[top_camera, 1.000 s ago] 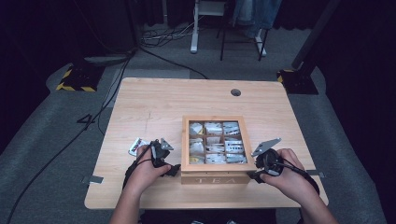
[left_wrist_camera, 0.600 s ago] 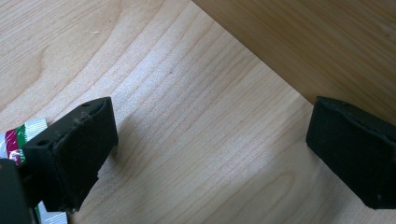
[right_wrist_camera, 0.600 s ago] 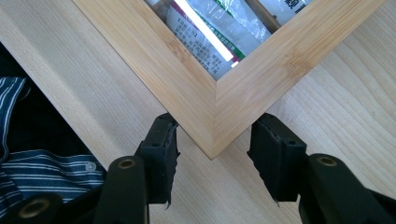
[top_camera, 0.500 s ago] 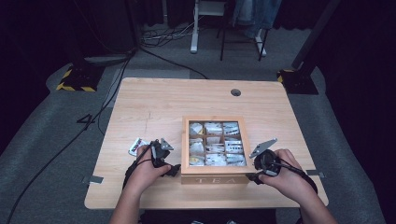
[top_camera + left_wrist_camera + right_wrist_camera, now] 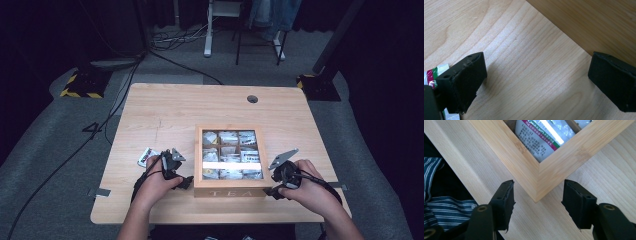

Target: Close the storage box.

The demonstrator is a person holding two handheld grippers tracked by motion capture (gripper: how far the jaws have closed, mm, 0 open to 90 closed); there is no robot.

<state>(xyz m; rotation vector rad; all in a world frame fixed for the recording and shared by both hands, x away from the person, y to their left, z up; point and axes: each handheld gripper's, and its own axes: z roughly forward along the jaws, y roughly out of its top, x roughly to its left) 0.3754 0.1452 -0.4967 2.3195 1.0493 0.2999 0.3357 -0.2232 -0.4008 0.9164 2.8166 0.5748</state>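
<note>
Little has changed over the last second: in the high view the tea box (image 5: 231,156) has been kept in the same place on the counter (image 5: 170,112), and both hands have stayed at its near corners. What small change can be made out is a slight settling of the claws closer against the box's sides.

The left claw (image 5: 186,181) is held spread, just beside the box's near left corner. In the left gripper view bare counter (image 5: 524,75) lies between the jaws, the box's wooden wall (image 5: 594,22) runs ahead of them, and a loose tea packet (image 5: 434,75) lies behind the left jaw.

The right claw (image 5: 537,202) is also spread. In the right gripper view the box's near right corner (image 5: 537,187) points into the gap between the jaws without being gripped, and a tea sachet (image 5: 536,140) is seen through the lid just beyond.

From this the box is judged to be bracketed from both sides and not yet gripped; a move or lid-opening appears to be prepared, with the loose packet left outside.
</note>
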